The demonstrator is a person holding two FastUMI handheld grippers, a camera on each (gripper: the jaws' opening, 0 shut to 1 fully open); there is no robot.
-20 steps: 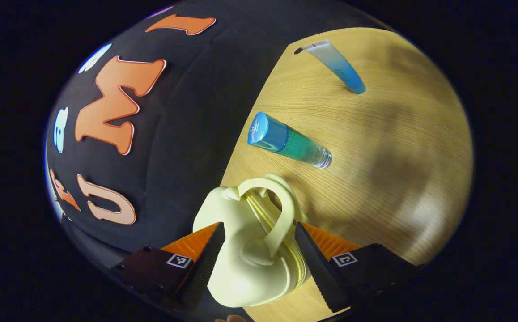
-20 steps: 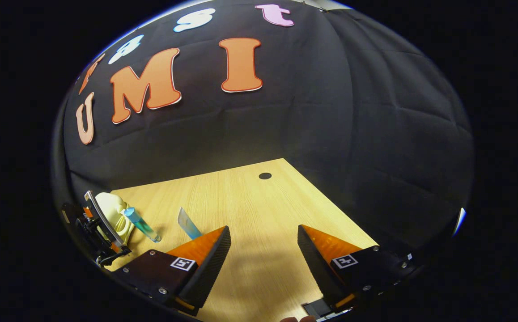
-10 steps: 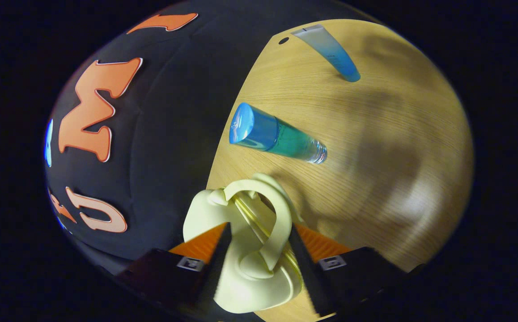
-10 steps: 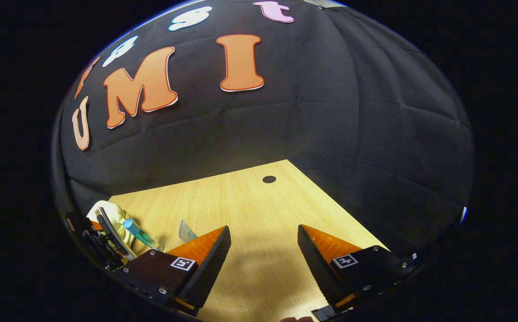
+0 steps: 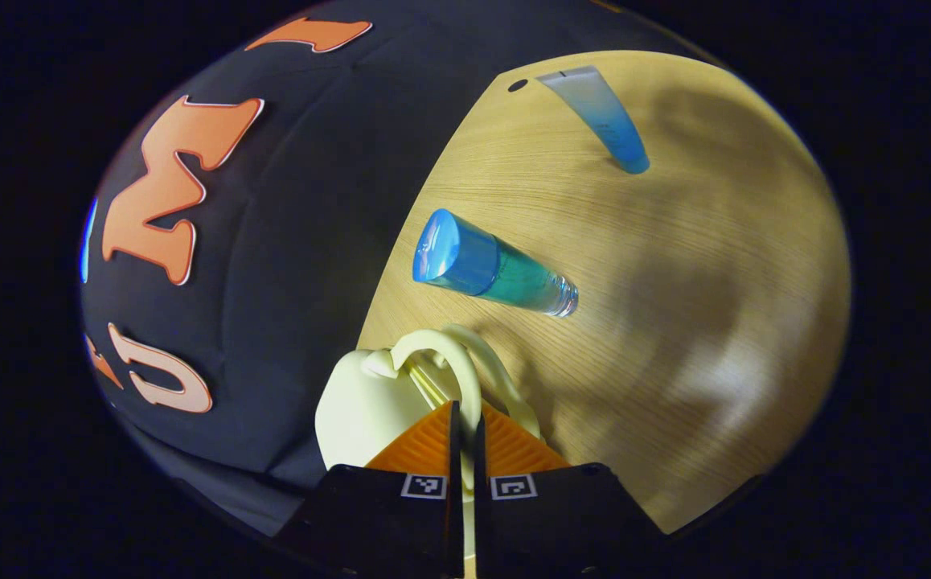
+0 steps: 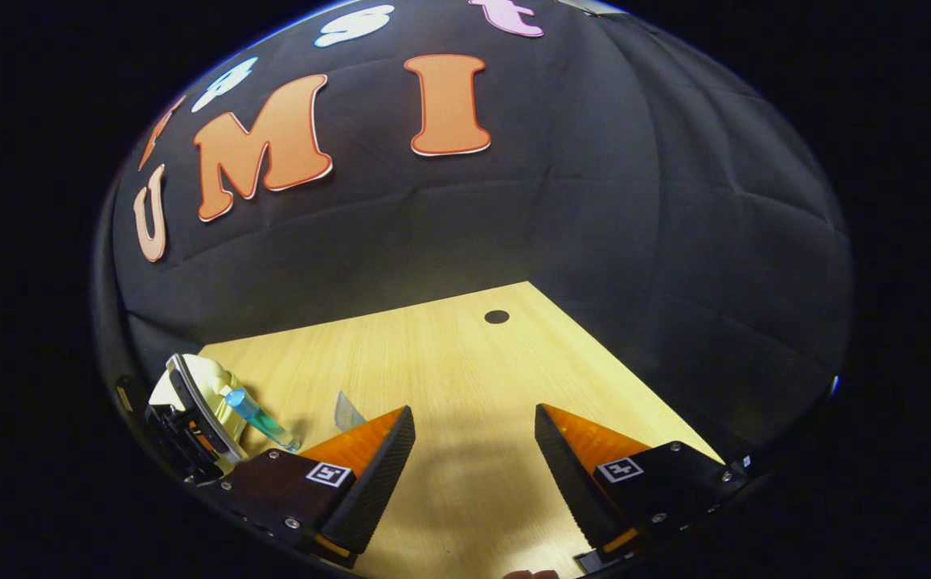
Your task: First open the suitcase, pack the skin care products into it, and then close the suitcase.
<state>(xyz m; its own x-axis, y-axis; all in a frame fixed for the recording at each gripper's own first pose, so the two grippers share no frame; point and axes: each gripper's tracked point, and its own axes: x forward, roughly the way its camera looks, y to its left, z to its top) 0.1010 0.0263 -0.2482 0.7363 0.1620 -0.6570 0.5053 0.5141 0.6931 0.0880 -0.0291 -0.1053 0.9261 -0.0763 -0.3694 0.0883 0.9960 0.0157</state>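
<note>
A small pale yellow suitcase [image 5: 361, 402] stands at the table's edge by the black wall, zipped, its looped handle [image 5: 441, 354] on top. My left gripper [image 5: 465, 426] is shut on that handle, both fingers pressing a thin strip of it. A blue-capped bottle [image 5: 498, 269] of teal liquid stands just beyond the suitcase. A blue-tipped clear tube [image 5: 602, 121] stands farther off. In the right gripper view, the suitcase [image 6: 208, 382], bottle [image 6: 260, 418] and tube [image 6: 346, 412] sit at the far left. My right gripper [image 6: 473, 450] hangs open over bare table.
The wooden table [image 5: 674, 241] has a small round hole [image 6: 497, 316] near its far corner. The black cloth wall borders the table on two sides. The left gripper's body [image 6: 184, 434] shows beside the suitcase in the right gripper view.
My left gripper went from open around the suitcase to shut on its handle. The right gripper stayed open and shifted only slightly.
</note>
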